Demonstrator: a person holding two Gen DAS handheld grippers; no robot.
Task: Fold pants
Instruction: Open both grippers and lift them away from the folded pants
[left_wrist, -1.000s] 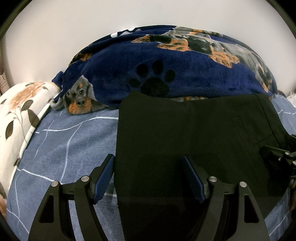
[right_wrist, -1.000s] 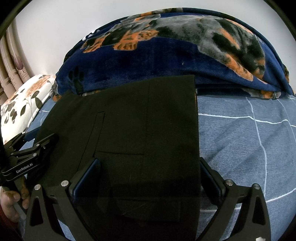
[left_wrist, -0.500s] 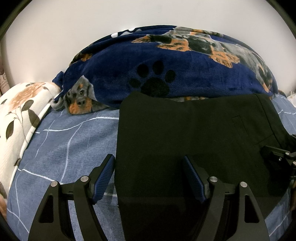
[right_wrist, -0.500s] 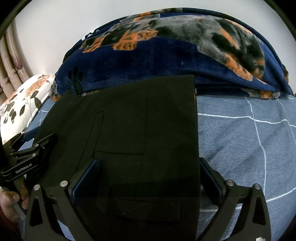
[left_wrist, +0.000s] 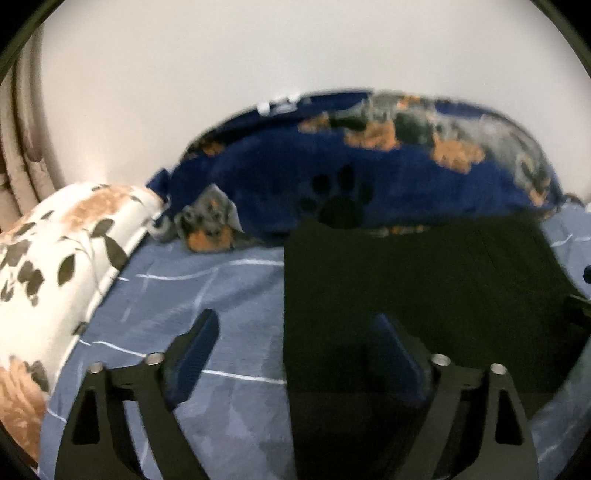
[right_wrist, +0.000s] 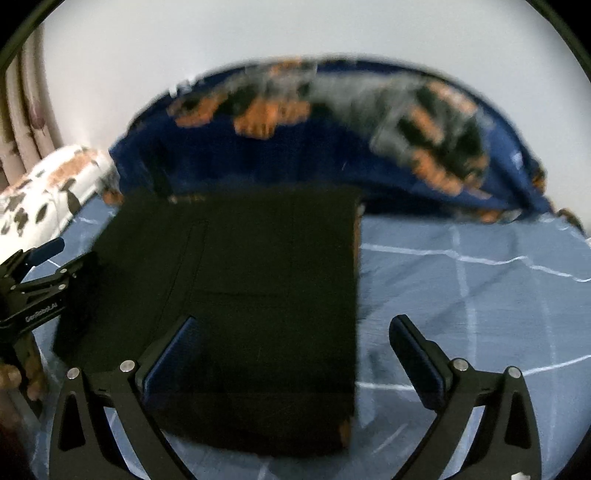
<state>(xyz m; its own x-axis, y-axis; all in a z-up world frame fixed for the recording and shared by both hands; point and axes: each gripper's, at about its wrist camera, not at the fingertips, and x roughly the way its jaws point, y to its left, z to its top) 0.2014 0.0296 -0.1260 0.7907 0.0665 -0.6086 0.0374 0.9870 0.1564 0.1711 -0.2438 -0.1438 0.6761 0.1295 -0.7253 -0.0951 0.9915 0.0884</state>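
Note:
The black pants (left_wrist: 424, 280) lie folded into a flat rectangle on the blue checked bed sheet (left_wrist: 207, 295). My left gripper (left_wrist: 295, 325) hovers over their left edge. Its jaws are opening; the edge runs between the fingers and no pad touches the cloth. My right gripper (right_wrist: 295, 325) hangs open over the pants (right_wrist: 258, 277), whose right edge runs between its fingers, untouched. The left gripper (right_wrist: 70, 254) also shows at the left of the right wrist view, with a person's hand (right_wrist: 14, 376) below it. Both views are blurred.
A rolled navy blanket with dog and paw prints (left_wrist: 369, 177) (right_wrist: 332, 147) lies along the back, against the white wall. A white floral pillow (left_wrist: 62, 251) sits at the left, with a curtain (right_wrist: 22, 110) behind it. Bare sheet (right_wrist: 480, 288) spreads to the right.
Both grippers have lifted up and back from the pants, which now look smaller and lower. The left jaws stand wider than before. The pants lie where they were.

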